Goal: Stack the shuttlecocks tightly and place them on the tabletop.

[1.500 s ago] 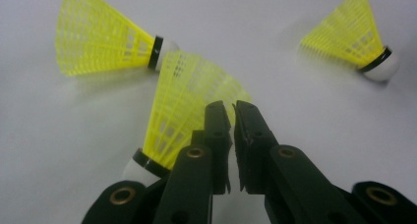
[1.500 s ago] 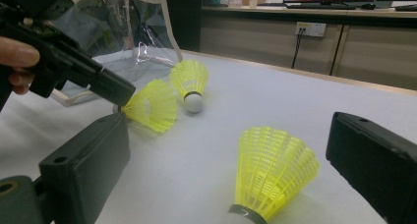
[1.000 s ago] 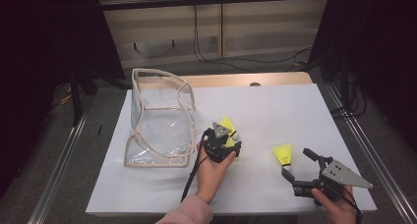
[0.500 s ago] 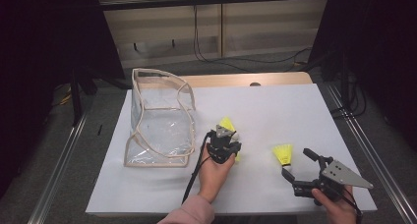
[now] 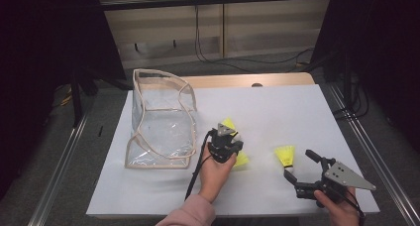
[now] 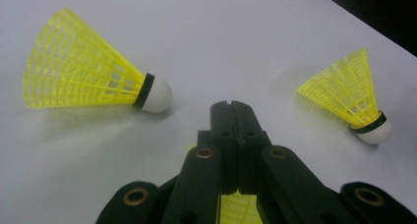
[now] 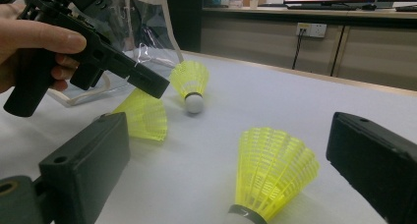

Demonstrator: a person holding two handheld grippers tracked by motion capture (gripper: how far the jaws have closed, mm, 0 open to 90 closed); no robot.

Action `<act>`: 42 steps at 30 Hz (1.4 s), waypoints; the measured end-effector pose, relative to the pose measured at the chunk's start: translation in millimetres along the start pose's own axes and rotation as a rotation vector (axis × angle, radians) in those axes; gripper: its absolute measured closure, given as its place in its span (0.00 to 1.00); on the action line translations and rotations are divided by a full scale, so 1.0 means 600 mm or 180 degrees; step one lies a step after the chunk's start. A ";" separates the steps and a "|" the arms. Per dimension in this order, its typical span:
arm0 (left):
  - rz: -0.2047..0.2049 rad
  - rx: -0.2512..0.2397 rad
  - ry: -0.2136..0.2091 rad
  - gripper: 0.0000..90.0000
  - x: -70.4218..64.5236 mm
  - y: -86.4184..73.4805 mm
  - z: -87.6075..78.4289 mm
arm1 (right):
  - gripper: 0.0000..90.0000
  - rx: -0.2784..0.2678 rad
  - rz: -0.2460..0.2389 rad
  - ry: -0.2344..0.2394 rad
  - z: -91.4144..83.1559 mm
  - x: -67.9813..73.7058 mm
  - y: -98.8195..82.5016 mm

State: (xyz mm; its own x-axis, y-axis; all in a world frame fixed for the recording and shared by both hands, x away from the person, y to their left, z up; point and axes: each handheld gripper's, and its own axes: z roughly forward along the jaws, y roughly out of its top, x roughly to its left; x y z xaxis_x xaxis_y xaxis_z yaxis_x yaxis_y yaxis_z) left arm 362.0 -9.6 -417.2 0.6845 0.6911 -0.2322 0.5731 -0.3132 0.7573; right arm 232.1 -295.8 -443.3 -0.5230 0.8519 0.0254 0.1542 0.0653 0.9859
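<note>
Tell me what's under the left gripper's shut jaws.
A yellow shuttlecock lies under the left gripper, its skirt pinched there; its cork is covered.

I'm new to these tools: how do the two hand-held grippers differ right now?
The left gripper's jaws have just closed tip to tip, nothing visible between, over a shuttlecock; the right gripper's stand wide apart, framing another shuttlecock. Left sits mid-table, right near the front edge. Both are black, hand-held.
</note>
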 end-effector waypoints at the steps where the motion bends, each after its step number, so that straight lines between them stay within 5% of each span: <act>1: 0.0140 0.0113 0.0017 0.99 0.004 0.003 -0.003 | 0.03 -0.0007 -0.0002 0.0001 0.000 0.000 0.000; 3: 0.0166 0.0096 0.0012 0.99 0.006 0.004 -0.001 | 0.03 -0.0010 -0.0005 0.0000 0.000 -0.001 0.000; 4: 0.0035 0.0031 0.0011 0.99 0.002 0.004 0.002 | 0.03 -0.0005 0.0001 -0.0003 0.000 -0.001 0.000; 8: 0.0202 0.0063 0.0035 0.99 0.010 0.012 0.001 | 0.03 -0.0009 0.0005 0.0002 0.000 -0.001 0.000; 13: 0.0140 -0.0010 0.0042 0.99 0.014 0.022 0.006 | 0.03 -0.0016 0.0004 0.0008 0.000 -0.001 0.000; 14: 0.0312 0.0109 0.0059 0.99 0.019 0.026 0.003 | 0.03 -0.0013 0.0008 0.0005 0.000 -0.001 0.000; 17: 0.0186 -0.0007 0.0021 0.99 0.016 0.031 0.009 | 0.03 0.0000 0.0001 -0.0005 -0.001 -0.002 0.000; 18: 0.0297 0.0071 0.0031 0.99 0.020 0.034 0.007 | 0.03 -0.0001 0.0001 -0.0006 -0.001 -0.002 0.000; 21: 0.0355 0.0092 0.0004 0.98 0.023 0.040 0.006 | 0.03 -0.0010 0.0003 -0.0001 -0.001 -0.003 -0.001; 30: 0.0317 0.0143 -0.0009 0.95 0.019 0.031 0.014 | 0.03 0.0000 0.0001 -0.0011 0.000 -0.002 -0.001; 32: 0.0193 0.0055 -0.0015 0.94 0.015 0.028 0.016 | 0.03 -0.0001 -0.0005 0.0000 -0.001 -0.002 -0.001; 34: 0.0339 0.0128 -0.0011 0.93 0.018 0.030 0.012 | 0.03 -0.0001 0.0000 0.0002 -0.001 -0.002 -0.001; 36: 0.0358 0.0169 -0.0001 0.92 0.017 0.032 0.008 | 0.03 -0.0003 0.0007 0.0002 -0.001 -0.001 -0.001; 37: 0.0254 0.0085 0.0000 0.90 0.013 0.030 0.010 | 0.03 -0.0003 -0.0001 0.0003 -0.001 -0.002 -0.001; 40: 0.0355 0.0133 0.0051 0.84 0.017 0.030 0.008 | 0.03 0.0000 -0.0005 0.0002 -0.001 -0.002 -0.001; 41: 0.0255 0.0087 0.0062 0.82 0.015 0.029 0.011 | 0.03 0.0001 -0.0008 0.0002 -0.001 -0.002 -0.001; 42: 0.0301 0.0137 0.0061 0.80 0.018 0.028 0.009 | 0.03 0.0000 -0.0007 0.0002 -0.001 -0.002 -0.001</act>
State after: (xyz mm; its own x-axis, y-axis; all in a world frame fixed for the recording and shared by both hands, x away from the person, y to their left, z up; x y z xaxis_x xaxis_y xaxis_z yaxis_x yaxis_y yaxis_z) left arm 381.4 -11.2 -410.1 0.7280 0.6692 -0.1490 0.5254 -0.4049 0.7483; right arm 232.4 -297.1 -443.7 -0.5239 0.8514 0.0235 0.1532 0.0671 0.9859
